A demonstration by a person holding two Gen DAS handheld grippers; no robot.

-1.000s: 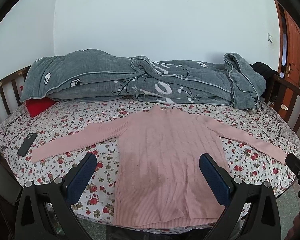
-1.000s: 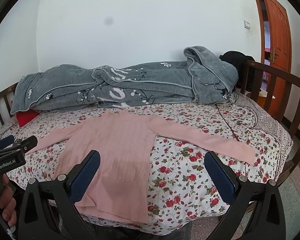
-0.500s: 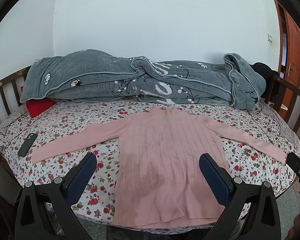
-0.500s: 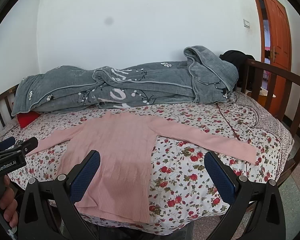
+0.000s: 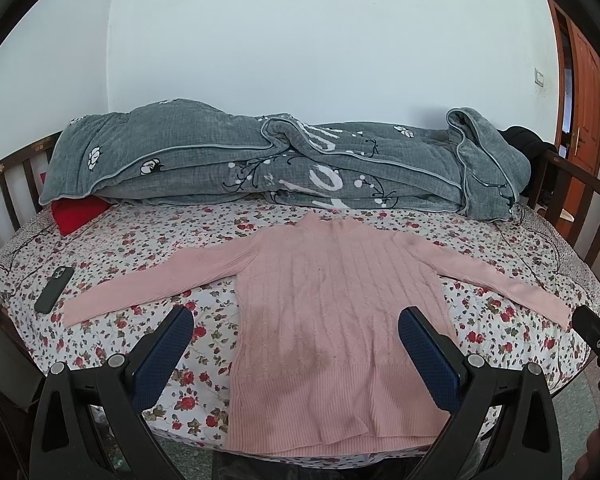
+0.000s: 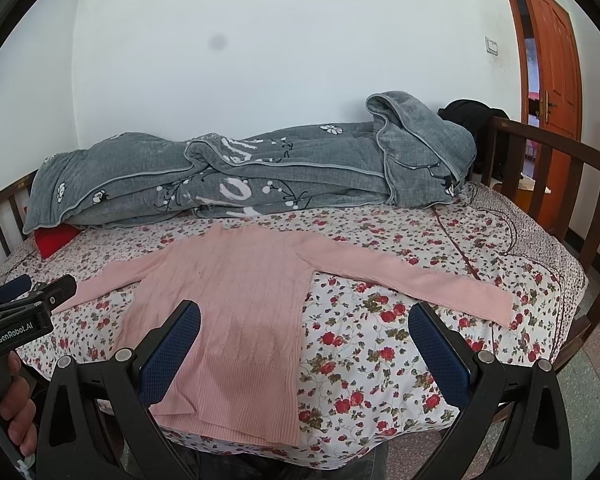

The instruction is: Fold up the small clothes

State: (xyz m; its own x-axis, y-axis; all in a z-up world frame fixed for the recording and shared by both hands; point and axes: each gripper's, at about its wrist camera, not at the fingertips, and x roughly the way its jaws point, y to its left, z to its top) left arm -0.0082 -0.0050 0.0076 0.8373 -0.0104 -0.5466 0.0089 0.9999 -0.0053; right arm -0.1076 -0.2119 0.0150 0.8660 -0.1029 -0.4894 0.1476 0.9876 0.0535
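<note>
I'm looking across the bed [image 5: 204,236], floral sheet, wooden rails at both ends. The grey quilt [image 5: 284,168] is heaped along the wall, white lettering on it, too folded to read. Pink sweater [image 5: 332,312] lies flat, front up, both sleeves spread wide, hem at the near edge of the mattress; the hem's lowest strip dips out of sight over the edge. Left claw [image 5: 296,322] hangs above the sweater's lower half, fingers spread wide, nothing between them. Right claw [image 6: 304,320] hovers over the sweater's right side and bare sheet, gaping too, empty. In the right wrist view the other handle reads "GenRobot.AI". A red cushion [image 5: 78,214] pokes out, mostly buried under the quilt. Dark phone [image 5: 54,289] sits by the left sleeve cuff, apart from it. Against half a second ago: sweater unmoved, both claws barely shifted.
</note>
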